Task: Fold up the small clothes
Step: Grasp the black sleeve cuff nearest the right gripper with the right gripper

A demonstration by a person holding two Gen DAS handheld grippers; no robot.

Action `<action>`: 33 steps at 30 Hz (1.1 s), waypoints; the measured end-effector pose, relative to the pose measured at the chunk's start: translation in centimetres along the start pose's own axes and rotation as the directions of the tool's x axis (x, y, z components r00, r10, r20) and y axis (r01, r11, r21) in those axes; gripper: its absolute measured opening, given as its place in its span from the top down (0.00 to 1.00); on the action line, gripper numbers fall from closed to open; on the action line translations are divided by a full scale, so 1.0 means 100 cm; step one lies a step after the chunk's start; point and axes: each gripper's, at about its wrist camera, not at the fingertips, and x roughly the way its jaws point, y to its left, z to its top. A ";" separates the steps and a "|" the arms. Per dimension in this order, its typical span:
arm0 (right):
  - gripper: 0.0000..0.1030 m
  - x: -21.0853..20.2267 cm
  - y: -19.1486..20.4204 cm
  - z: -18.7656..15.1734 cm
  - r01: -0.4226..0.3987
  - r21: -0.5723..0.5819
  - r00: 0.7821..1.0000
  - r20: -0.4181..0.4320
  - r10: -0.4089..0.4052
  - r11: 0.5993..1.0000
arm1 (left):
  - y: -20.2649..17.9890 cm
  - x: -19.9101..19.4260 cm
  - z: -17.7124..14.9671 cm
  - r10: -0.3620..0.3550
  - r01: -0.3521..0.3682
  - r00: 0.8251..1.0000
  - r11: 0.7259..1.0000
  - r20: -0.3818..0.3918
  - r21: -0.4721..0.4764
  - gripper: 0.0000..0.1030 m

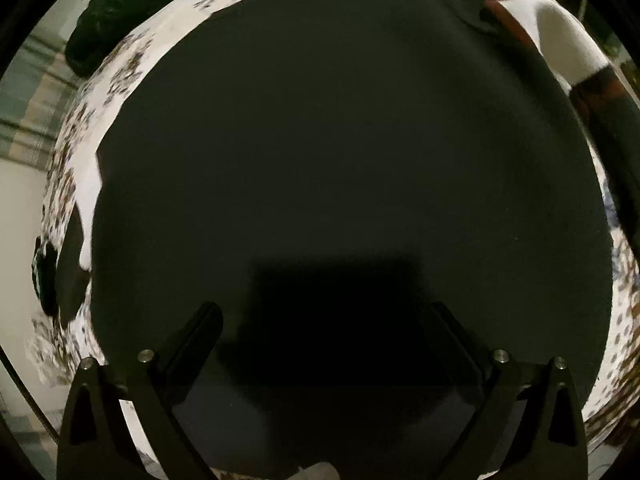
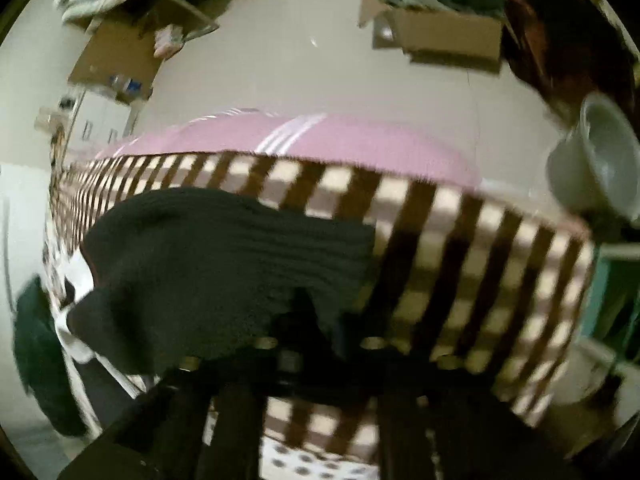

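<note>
A dark, near-black garment (image 1: pixel 340 140) lies flat on a patterned bedsheet (image 1: pixel 80 152) and fills most of the left wrist view. My left gripper (image 1: pixel 320 320) hovers just above it, jaws wide apart and empty. In the blurred right wrist view, my right gripper (image 2: pixel 316 344) is shut on a corner of the dark garment (image 2: pixel 224 252), which hangs lifted over the brown-and-cream checked bed edge (image 2: pixel 460 248).
A dark green cloth (image 1: pixel 104 28) lies on the bed at upper left. A person's arm in a white sleeve (image 1: pixel 568 40) is at upper right. Beyond the bed are a pink mat (image 2: pixel 340 140), cardboard boxes (image 2: pixel 444 36) with clothes, and a white pot (image 2: pixel 600 156).
</note>
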 end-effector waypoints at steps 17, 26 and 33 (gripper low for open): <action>0.38 -0.006 -0.056 -0.039 -0.291 0.251 0.946 -0.071 0.317 0.923 | -0.019 0.013 0.013 -0.032 0.030 0.999 0.999 0.041 0.034 0.00; 0.61 0.054 -0.019 -0.071 -0.504 0.449 0.862 0.214 0.459 0.738 | -0.021 0.022 0.003 -0.035 0.034 0.999 0.999 0.035 0.020 0.00; 0.92 -0.016 -0.013 -0.040 -0.371 0.303 0.908 0.318 0.274 0.878 | -0.019 0.017 0.006 -0.042 0.042 0.998 0.999 0.044 0.012 0.00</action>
